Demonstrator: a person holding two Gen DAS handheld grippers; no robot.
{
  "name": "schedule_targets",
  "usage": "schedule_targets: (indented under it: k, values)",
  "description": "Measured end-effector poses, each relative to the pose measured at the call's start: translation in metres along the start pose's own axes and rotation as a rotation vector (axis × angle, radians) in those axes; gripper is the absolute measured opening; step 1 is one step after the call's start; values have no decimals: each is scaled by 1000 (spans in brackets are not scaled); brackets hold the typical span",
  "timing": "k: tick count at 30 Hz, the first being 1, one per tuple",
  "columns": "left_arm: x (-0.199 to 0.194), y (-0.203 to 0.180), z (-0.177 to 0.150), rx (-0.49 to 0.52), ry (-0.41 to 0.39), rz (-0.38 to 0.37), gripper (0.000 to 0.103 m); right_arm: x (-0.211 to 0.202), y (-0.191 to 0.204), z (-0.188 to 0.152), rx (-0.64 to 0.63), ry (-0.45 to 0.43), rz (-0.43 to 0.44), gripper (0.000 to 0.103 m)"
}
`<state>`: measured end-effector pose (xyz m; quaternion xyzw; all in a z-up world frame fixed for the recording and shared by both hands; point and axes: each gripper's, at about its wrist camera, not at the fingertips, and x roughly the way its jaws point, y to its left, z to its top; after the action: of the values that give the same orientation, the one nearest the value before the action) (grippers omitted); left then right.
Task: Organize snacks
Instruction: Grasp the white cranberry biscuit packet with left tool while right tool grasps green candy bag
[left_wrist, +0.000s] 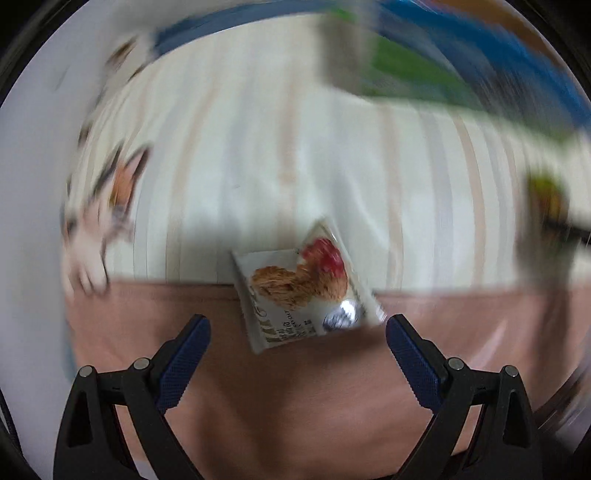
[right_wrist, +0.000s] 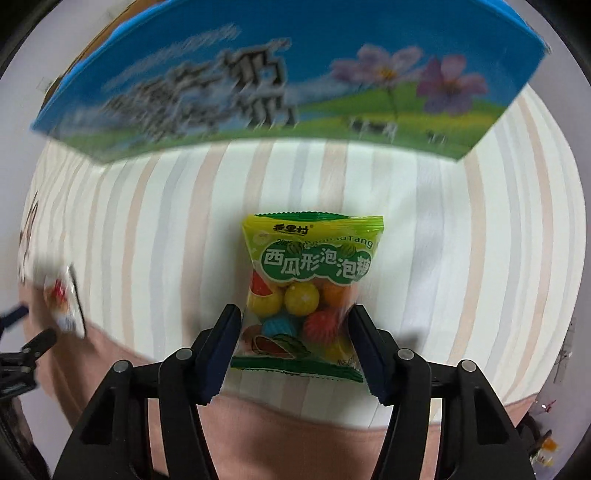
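Note:
A yellow-green bag of coloured bubble gum balls (right_wrist: 310, 288) lies flat on the striped cloth (right_wrist: 166, 229). My right gripper (right_wrist: 294, 312) points down over it, shut on the bag's lower half with a pad pressed against each side edge. A small white packet with a chicken picture (left_wrist: 303, 291) lies where the striped cloth meets a pink cloth (left_wrist: 258, 387). My left gripper (left_wrist: 297, 325) hangs just above the packet. Its jaws are open wide, with the packet's near end between the blue fingertips (left_wrist: 192, 332) but untouched. The chicken packet (right_wrist: 64, 302) also shows at the left edge of the right wrist view.
A big blue carton with flowers, cows and a green meadow (right_wrist: 288, 74) stands at the far side of the cloth, a short way beyond the gum bag. The same carton (left_wrist: 424, 66) is a blur at the top right of the left wrist view. A blurred cat picture (left_wrist: 118, 184) marks the cloth's left edge.

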<state>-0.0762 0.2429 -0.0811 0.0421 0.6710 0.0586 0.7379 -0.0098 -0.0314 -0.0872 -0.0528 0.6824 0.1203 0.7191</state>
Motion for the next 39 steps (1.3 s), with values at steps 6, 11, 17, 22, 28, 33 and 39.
schedule_targets:
  k: [6, 11, 17, 22, 28, 33, 39]
  values:
    - [22, -29, 2, 265, 26, 183, 97, 1, 15, -29, -2, 32, 39, 63]
    - [23, -10, 34, 136, 9, 159, 97, 5, 19, -35, 5, 36, 29, 63]
    - [1, 2, 35, 118, 23, -20, 97, -2, 4, -23, 40, 44, 60, 64]
    - [13, -41, -3, 431, 101, 50, 97, -11, -2, -15, 53, 47, 64, 64]
    - [35, -33, 12, 322, 91, 104, 97, -3, 6, -5, 48, 55, 41, 64]
    - [35, -10, 31, 152, 77, -16, 97, 8, 2, 5, 116, 64, 69, 64]
    - [37, -6, 27, 88, 64, -89, 67, 13, -5, 7, 136, 34, 68, 53]
